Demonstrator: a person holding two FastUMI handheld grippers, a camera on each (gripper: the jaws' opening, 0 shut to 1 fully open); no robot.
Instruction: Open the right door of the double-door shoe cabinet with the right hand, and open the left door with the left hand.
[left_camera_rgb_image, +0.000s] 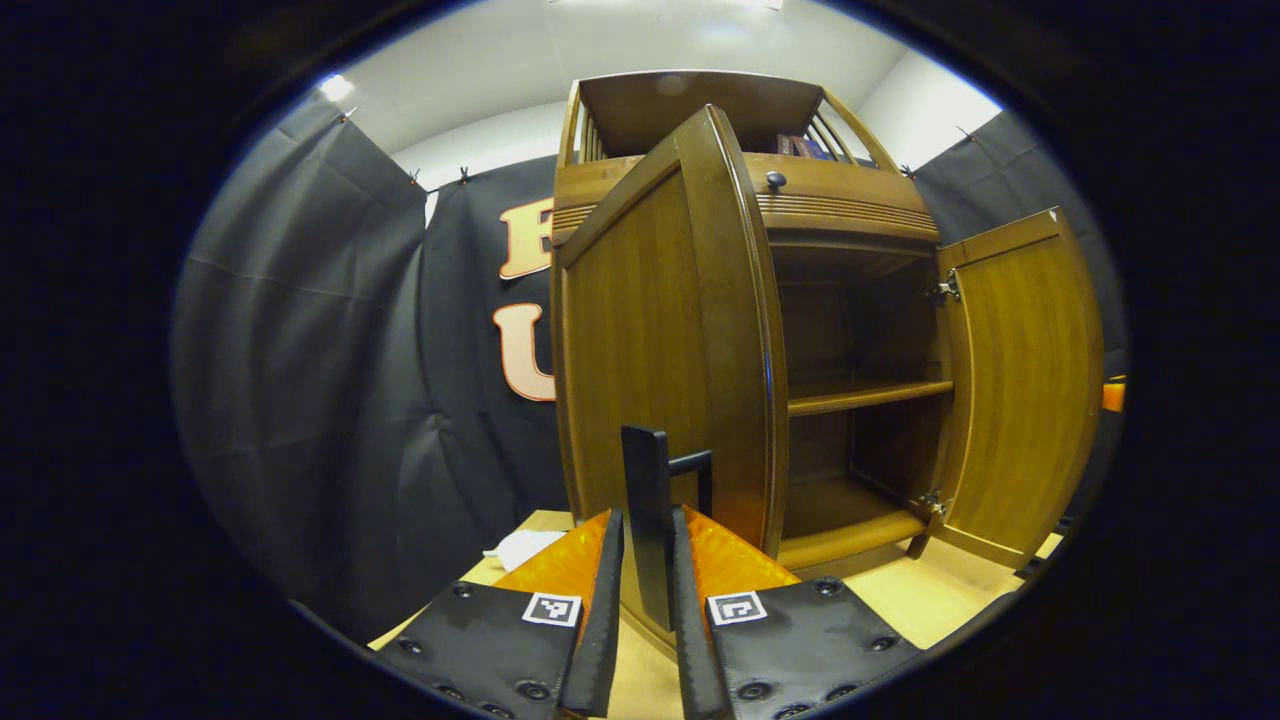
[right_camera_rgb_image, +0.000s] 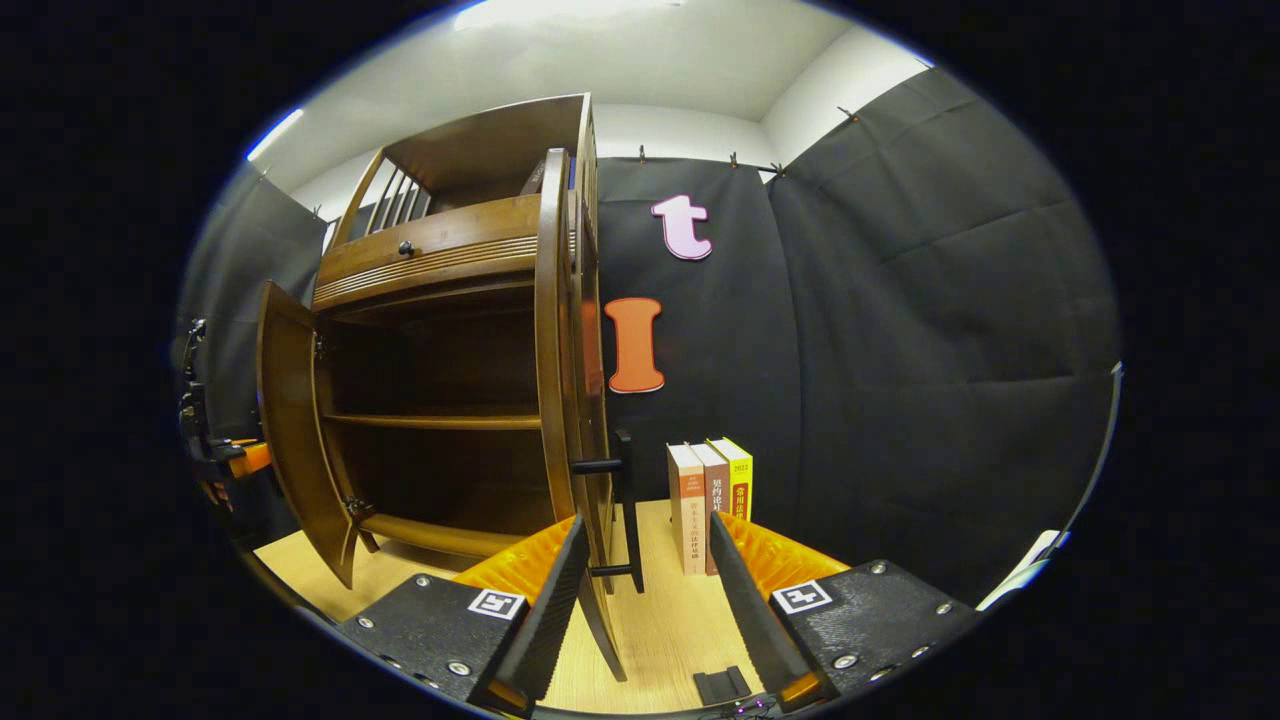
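Both doors stand open: the left gripper (left_camera_rgb_image: 647, 590) apparently clamps the left door's handle (left_camera_rgb_image: 648, 520) at lower centre, while the right gripper (right_camera_rgb_image: 640, 600) gapes around the right door's handle (right_camera_rgb_image: 625, 510).

Left gripper (left_camera_rgb_image: 648, 610) at bottom centre, fingers pressed on both sides of the black handle (left_camera_rgb_image: 648, 520) of the left door (left_camera_rgb_image: 660, 330). Door swung open, mid-frame. Right door (left_camera_rgb_image: 1025, 385) open at right, cabinet shelf (left_camera_rgb_image: 868, 396) between.
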